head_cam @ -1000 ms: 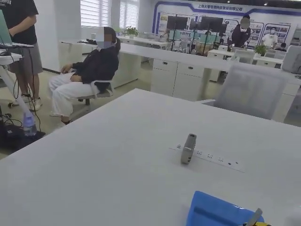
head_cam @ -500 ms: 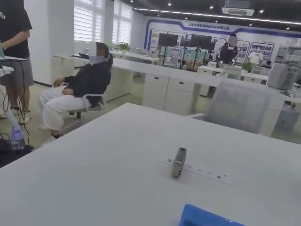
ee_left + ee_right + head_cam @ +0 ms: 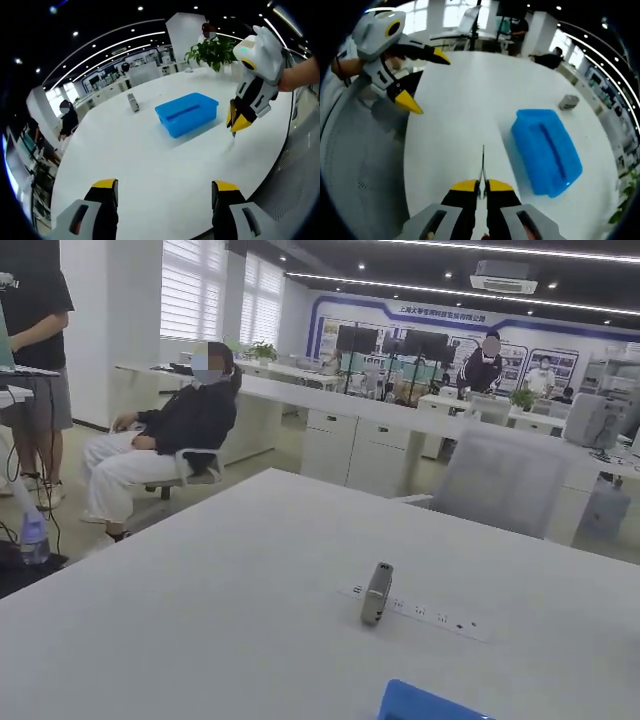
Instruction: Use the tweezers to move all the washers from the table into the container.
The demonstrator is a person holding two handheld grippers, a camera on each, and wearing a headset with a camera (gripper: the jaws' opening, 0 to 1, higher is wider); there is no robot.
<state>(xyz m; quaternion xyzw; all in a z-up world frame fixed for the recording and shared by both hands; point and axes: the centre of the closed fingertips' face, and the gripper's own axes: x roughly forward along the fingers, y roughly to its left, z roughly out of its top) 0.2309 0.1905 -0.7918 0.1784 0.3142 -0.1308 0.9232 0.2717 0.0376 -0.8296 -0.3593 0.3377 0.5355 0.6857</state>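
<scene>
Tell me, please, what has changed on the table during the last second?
Only the head camera moved: it tilted up, so the whole picture slid down and less of the container shows at the bottom edge. No thing visibly moved, and nothing was visibly taken hold of or let go. The grey device stays standing at the end of the power strip, as before.

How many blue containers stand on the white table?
1. The blue container sits on the table, near the tweezers in the right gripper. Others may lie outside the views.
</scene>
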